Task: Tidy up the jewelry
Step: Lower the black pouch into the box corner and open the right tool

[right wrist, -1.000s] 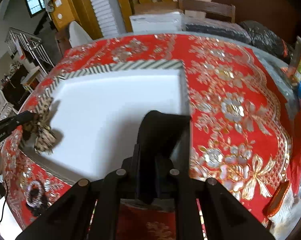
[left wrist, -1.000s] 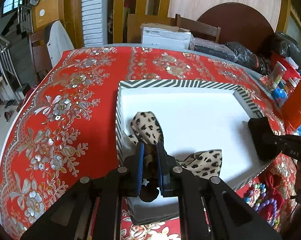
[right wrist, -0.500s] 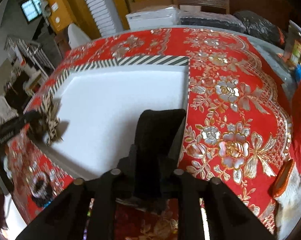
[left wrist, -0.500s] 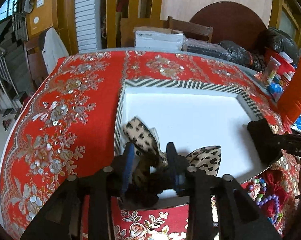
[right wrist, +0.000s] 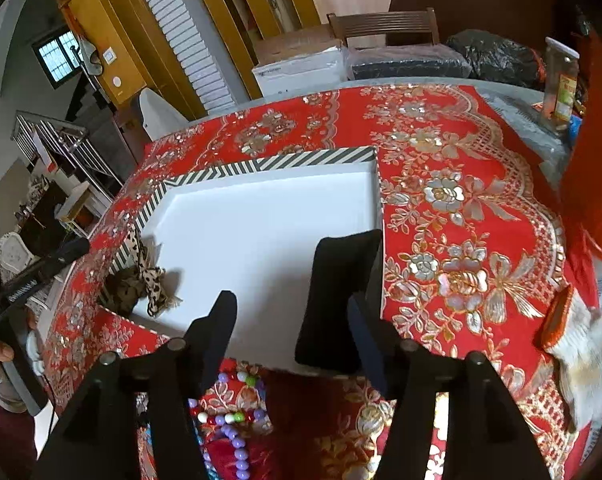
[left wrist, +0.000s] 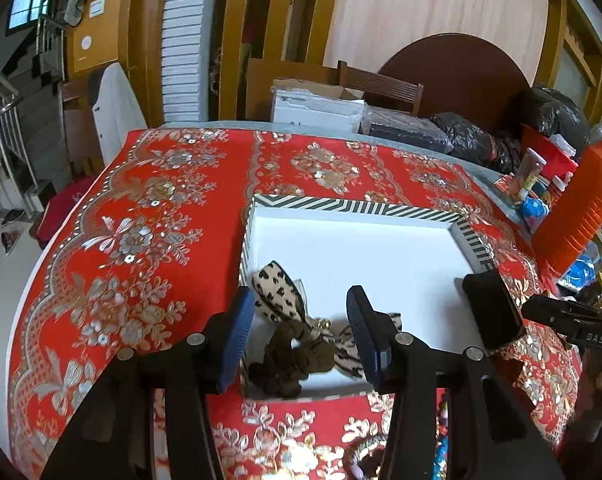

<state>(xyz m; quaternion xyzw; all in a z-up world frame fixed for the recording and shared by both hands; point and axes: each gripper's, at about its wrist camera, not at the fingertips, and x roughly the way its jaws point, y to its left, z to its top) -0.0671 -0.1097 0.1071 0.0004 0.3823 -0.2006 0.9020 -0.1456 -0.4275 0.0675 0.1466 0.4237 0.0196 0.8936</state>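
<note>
My left gripper [left wrist: 301, 320] was opening over the leopard-print bow scrunchie [left wrist: 297, 328], which lay free in the near-left corner of the striped white tray [left wrist: 341, 204]. My right gripper [right wrist: 291, 318] was opening too, its pads clear of the black pouch [right wrist: 341, 300] leaning against the tray's right wall, beads [right wrist: 233, 412] lying just below on the red tablecloth [right wrist: 461, 240]

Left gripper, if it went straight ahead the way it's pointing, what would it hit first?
Probably the leopard-print hair bow lying in the striped tray; the left gripper, opening, has it loose between its fingers. Depth is uncertain.
</note>
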